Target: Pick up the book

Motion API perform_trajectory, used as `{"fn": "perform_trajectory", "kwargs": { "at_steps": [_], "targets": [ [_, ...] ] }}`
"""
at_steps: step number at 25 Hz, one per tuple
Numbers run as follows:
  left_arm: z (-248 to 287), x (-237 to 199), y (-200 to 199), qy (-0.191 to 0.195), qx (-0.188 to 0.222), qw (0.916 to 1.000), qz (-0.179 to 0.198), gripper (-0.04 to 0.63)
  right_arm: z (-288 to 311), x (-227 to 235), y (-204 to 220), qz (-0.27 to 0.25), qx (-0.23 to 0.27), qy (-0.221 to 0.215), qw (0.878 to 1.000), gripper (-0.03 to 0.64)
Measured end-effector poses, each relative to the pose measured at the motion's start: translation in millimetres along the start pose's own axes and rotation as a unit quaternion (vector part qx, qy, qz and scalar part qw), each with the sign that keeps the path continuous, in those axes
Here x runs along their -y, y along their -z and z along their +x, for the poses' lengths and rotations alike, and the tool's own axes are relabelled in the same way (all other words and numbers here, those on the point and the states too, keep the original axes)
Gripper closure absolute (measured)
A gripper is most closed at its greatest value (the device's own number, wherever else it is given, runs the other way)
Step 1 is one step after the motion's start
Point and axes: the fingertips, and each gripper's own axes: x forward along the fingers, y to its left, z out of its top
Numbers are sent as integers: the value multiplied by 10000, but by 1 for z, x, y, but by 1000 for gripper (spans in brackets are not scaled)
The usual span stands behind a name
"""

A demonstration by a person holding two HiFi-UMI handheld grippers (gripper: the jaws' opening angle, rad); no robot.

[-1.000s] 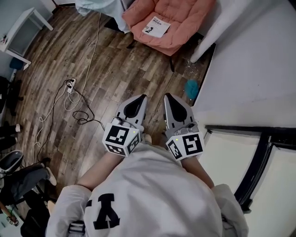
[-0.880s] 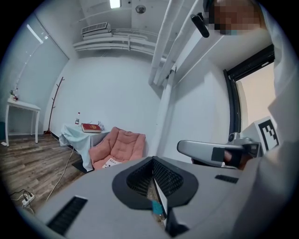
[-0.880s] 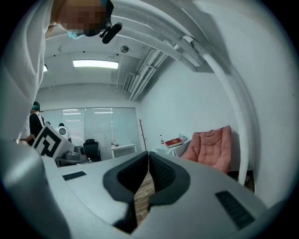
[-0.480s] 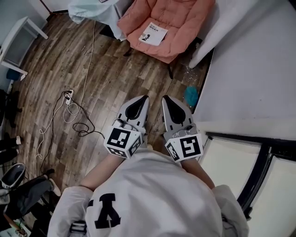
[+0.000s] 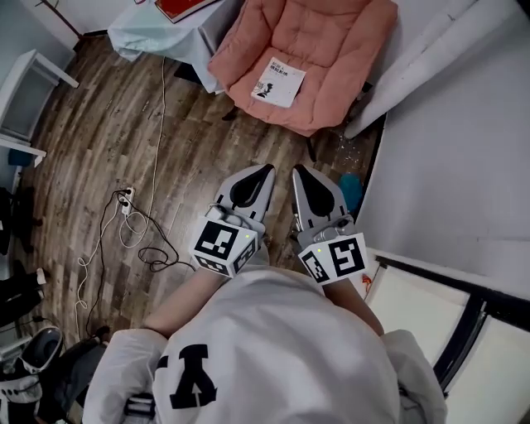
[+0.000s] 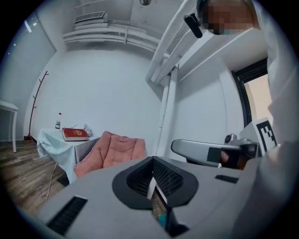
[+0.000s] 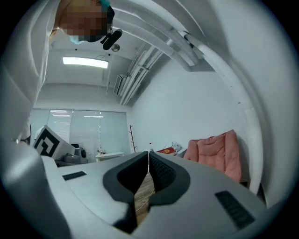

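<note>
Red book [image 5: 184, 7] is sitting on the bench [image 5: 137, 29], far left. Left hand-held gripper [image 5: 263, 171] is pointing ahead, jaws pressed together, empty. White book [image 5: 278, 81] is lying flat on the pink chair [image 5: 331, 41], well apart from both. Right hand-held gripper [image 5: 301, 171] is likewise closed on nothing. Approach step, I judge; next is calling for closing in, then parting jaws at the book's edge.
</note>
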Motion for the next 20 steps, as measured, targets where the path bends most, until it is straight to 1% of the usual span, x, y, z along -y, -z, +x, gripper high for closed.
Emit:
{"fn": "perform_trajectory", "kwargs": {
  "at_steps": [2,3,6,8,11,12,16,20],
  "targets": [
    [12,-19,-6,14,64,10000,-64,591,23,4,0,-45,65,2,10000,589],
    [17,-29,-9,-4,123,9999,-120,591,32,8,-1,12,71,40,10000,591],
    [29,-51,-18,0,280,9990,-346,591,56,21,4,429,-29,116,9990,591],
    [36,-58,-20,32,308,9985,-443,591,64,25,3,407,69,69,9991,591],
    [45,-58,-17,61,195,9994,-273,591,66,21,-9,481,569,-345,9966,591],
    [48,-59,-15,51,139,9997,-206,591,67,20,-12,479,639,-424,9959,591],
    [54,-62,-14,96,-2,10000,-1,591,79,23,-8,12,451,-279,9986,591],
    [57,-62,-20,148,-12,9998,152,591,87,25,-6,-63,262,-140,9995,591]
  ]
}}
